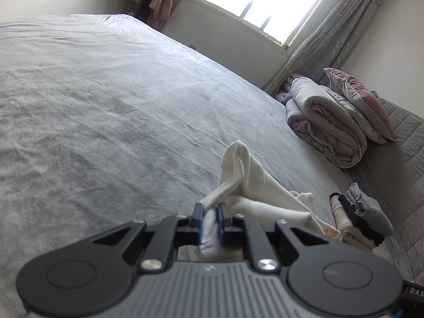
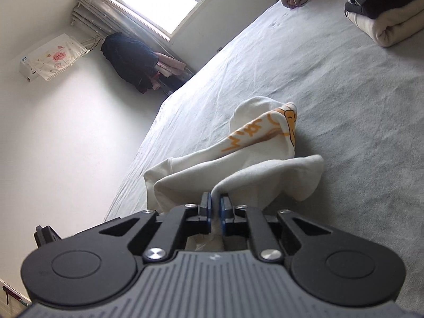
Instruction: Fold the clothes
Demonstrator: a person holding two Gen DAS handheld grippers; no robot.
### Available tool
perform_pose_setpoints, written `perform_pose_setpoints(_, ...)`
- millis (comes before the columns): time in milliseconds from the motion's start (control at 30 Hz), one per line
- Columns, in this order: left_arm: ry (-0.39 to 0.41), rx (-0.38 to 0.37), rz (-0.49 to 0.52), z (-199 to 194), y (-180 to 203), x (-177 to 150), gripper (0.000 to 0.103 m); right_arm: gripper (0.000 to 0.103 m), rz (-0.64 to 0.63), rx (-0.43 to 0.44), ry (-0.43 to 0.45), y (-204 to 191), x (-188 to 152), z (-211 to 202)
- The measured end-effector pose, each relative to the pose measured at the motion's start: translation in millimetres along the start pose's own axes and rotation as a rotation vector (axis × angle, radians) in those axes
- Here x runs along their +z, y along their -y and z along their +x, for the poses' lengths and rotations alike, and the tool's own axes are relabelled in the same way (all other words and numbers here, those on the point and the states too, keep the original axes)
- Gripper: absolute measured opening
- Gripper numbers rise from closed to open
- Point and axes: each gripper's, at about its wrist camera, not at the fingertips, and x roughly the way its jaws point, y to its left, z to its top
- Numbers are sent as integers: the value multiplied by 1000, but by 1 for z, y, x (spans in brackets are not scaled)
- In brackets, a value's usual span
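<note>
Cream cotton, printed in orange: the garment (image 2: 254, 145) lies bunched on the grey bed (image 1: 106, 106), near the edge where folded clothes (image 1: 357, 217) are stacked. The left gripper (image 1: 210, 212) pinches one portion of fabric, and the right gripper (image 2: 215, 206) pinches another, jaws pressed tight on cloth. Judged purpose: two separate holds allow the garment to be lifted and spread flat before folding.

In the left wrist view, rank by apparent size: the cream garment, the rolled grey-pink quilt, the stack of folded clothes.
1. Rolled grey-pink quilt, though it lies farther off.
2. Cream garment, nearest, partly hidden by the jaws.
3. Stack of folded clothes.
</note>
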Motion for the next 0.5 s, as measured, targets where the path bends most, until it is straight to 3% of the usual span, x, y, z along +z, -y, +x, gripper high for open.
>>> perform_pose_setpoints(33,14,15,8,-1,0,2,10,10,-3,2,8,0,2,-4)
perform_pose_setpoints(67,35,39,22,-3,1,4,0,10,-7,1,15,0,3,-8)
perform_pose_setpoints(200,130,154,127,-11,5,12,0,10,-12,-13,37,2,10,-17)
perform_pose_setpoints(367,61,130,114,-9,1,11,2,10,-6,-84,20,13,14,-18)
perform_pose_setpoints(433,10,105,100,-6,-1,6,8,10,-6,-121,7,18,14,-21)
perform_pose_setpoints(500,-29,83,88,-3,-2,1,25,10,-20,-167,-11,22,12,-24)
